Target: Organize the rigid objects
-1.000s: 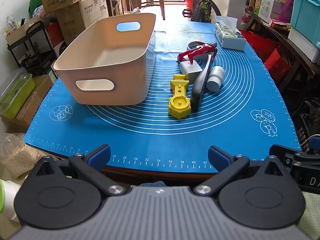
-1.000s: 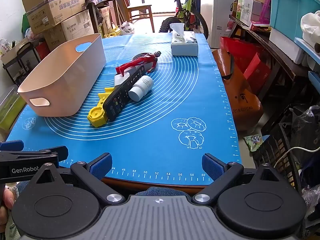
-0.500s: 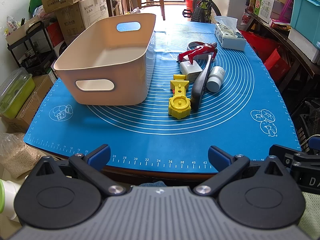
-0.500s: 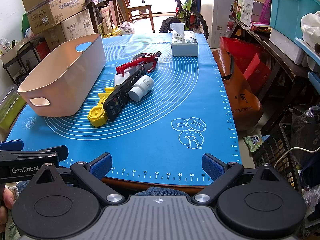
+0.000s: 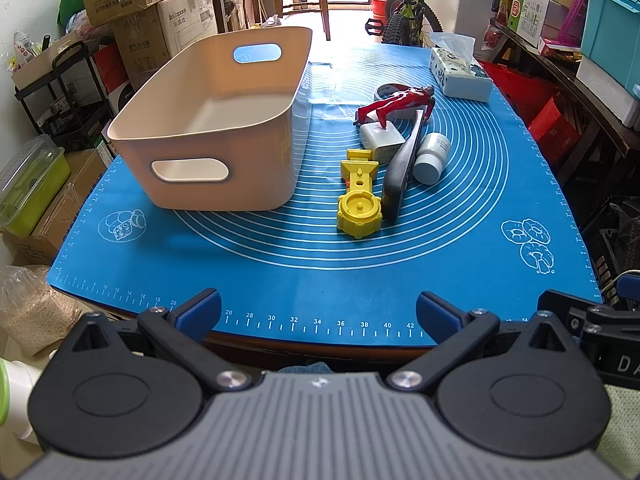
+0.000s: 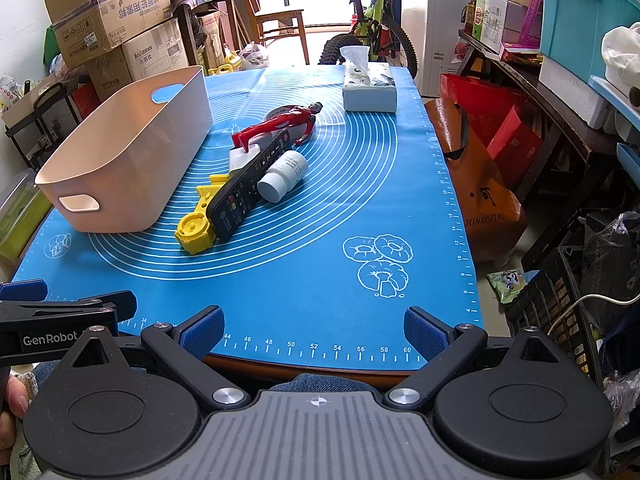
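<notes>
A beige bin (image 5: pixel 216 128) (image 6: pixel 132 152) stands on the left of the blue mat (image 5: pixel 320 264) (image 6: pixel 320 272). To its right lies a cluster: a yellow plastic toy (image 5: pixel 359 200) (image 6: pixel 198 224), a black remote (image 5: pixel 402 168) (image 6: pixel 250 186), a white pill bottle (image 5: pixel 430 158) (image 6: pixel 285 176), a white charger block (image 5: pixel 380 138) (image 6: pixel 240 158), a red action figure (image 5: pixel 400 102) (image 6: pixel 280 122) and a tape roll (image 5: pixel 386 90). My left gripper (image 5: pixel 318 308) and right gripper (image 6: pixel 314 326) both hang open at the table's near edge, far from the cluster, holding nothing.
A tissue box (image 5: pixel 460 76) (image 6: pixel 370 88) sits at the mat's far right. Cardboard boxes (image 5: pixel 136 4), a chair (image 5: pixel 304 4) and a bicycle (image 6: pixel 372 28) crowd the room behind. Shelves and bags (image 6: pixel 484 184) line the right side. A hand (image 6: pixel 12 396) shows at lower left.
</notes>
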Demonstrator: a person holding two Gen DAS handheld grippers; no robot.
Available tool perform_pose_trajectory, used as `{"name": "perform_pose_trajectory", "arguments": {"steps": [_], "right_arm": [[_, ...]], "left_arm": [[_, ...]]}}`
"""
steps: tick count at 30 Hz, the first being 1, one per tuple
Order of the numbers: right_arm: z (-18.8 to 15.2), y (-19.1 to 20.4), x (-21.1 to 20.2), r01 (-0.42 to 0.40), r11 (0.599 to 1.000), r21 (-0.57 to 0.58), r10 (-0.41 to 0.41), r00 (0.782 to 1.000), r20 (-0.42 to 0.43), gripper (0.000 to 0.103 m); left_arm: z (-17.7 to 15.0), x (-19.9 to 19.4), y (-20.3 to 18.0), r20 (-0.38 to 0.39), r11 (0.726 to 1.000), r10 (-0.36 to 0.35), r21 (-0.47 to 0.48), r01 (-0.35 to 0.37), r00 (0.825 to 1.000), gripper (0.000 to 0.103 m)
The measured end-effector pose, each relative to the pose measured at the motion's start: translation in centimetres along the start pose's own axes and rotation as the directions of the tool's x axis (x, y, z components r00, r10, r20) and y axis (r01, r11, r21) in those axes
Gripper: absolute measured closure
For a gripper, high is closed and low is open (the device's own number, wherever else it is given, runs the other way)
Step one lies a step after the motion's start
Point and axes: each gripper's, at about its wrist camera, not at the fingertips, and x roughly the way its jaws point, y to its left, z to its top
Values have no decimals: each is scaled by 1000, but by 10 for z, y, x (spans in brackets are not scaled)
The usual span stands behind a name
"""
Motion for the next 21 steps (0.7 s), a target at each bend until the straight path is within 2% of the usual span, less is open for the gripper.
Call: {"name": "perform_pose_trajectory", "arguments": {"steps": [21], "right_arm": [[1, 3, 0, 2, 1000, -3, -2, 1000, -1, 7]], "left_arm": [[0, 0, -1, 0, 1000, -3, -3, 3, 1000, 1]]}}
